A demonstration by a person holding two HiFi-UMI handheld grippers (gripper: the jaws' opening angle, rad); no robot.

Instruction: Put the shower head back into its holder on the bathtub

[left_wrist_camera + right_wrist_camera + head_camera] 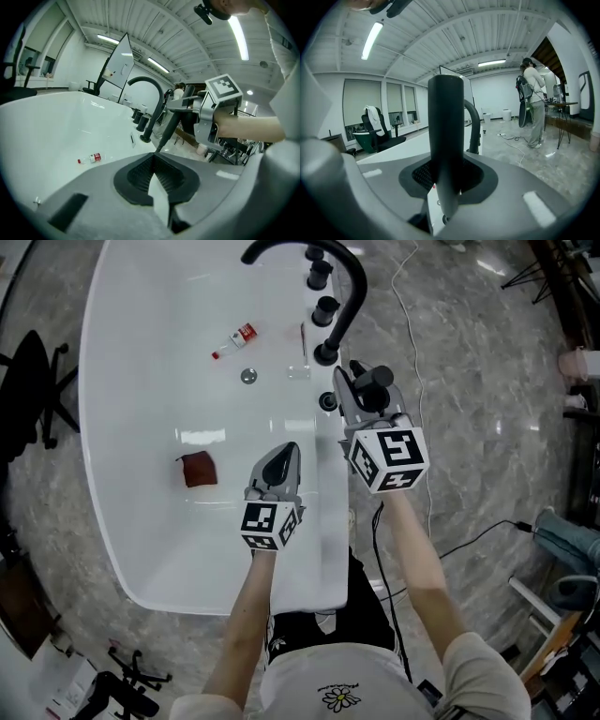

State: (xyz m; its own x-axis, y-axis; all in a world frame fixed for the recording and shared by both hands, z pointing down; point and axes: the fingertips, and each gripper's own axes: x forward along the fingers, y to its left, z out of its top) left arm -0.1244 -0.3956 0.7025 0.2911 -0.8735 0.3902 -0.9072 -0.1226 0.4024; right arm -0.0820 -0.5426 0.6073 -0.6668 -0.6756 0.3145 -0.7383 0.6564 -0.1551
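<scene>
**Fig. 1.** Shower head carried near its seat, seen from the head view and both gripper views.

The right gripper (361,395) is clenched on the smooth black cylindrical shower head (445,140). The handle stands upright between the pads, its tapered lower end pointing down. It hangs over the rim of the glossy white oval bathtub (112,381), just beside the small black round holder socket (327,401), and is not yet seated. The left gripper (284,456) hovers over the basin with its jaws pressed together on nothing.

*Hazards.*
- The tapered end may meet the rim instead of the socket if the handle comes down off-axis.
- The round, polished handle may slide or twist between the pads.
- With the left jaws closed, nothing is ready to steady a slip, and the head would likely fall into the tub.

*Count.*
- Two grippers.
- One shower head and one holder.
- One black arched spout (352,282).
- At least two black knobs (325,310).
- One small clear bottle with a red label (236,338).
- One rust-red cloth (197,469).
- One metal drain (248,376).
</scene>
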